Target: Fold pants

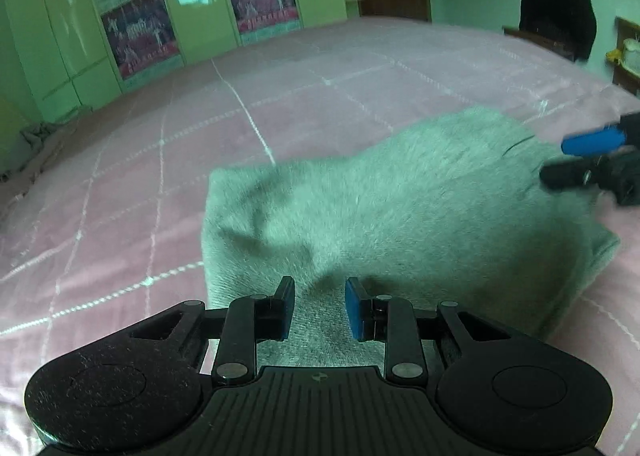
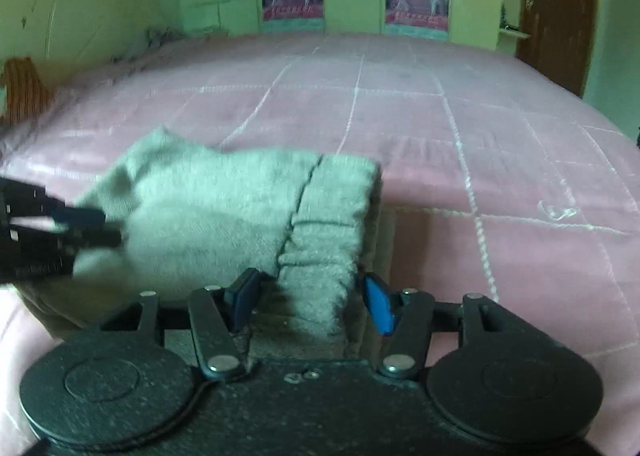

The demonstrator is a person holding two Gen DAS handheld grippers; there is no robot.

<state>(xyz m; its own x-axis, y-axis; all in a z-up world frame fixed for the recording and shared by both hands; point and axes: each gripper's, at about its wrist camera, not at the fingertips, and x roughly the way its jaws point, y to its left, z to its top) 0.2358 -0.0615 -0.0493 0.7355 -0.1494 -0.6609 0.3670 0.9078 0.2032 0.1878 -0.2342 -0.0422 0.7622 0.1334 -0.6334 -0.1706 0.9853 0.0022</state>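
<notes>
The grey fleece pants (image 1: 400,223) lie folded into a thick bundle on the pink quilted bed (image 1: 120,183). My left gripper (image 1: 320,288) is open and sits low over the bundle's near edge, with nothing between its pads. My right gripper (image 2: 310,284) is open, its blue pads on either side of the ribbed waistband (image 2: 328,240) at the bundle's right end. In the left wrist view the right gripper (image 1: 560,159) shows at the far right of the pants (image 2: 208,215). In the right wrist view the left gripper (image 2: 100,230) shows at the left edge.
The pink bed (image 2: 500,159) stretches far beyond the pants. Green wardrobes (image 1: 60,23) with patterned panels stand behind it. A dark chair (image 1: 558,3) and a brown door (image 2: 556,7) are at the back right. Crumpled cloth (image 2: 148,39) lies at the bed's far left.
</notes>
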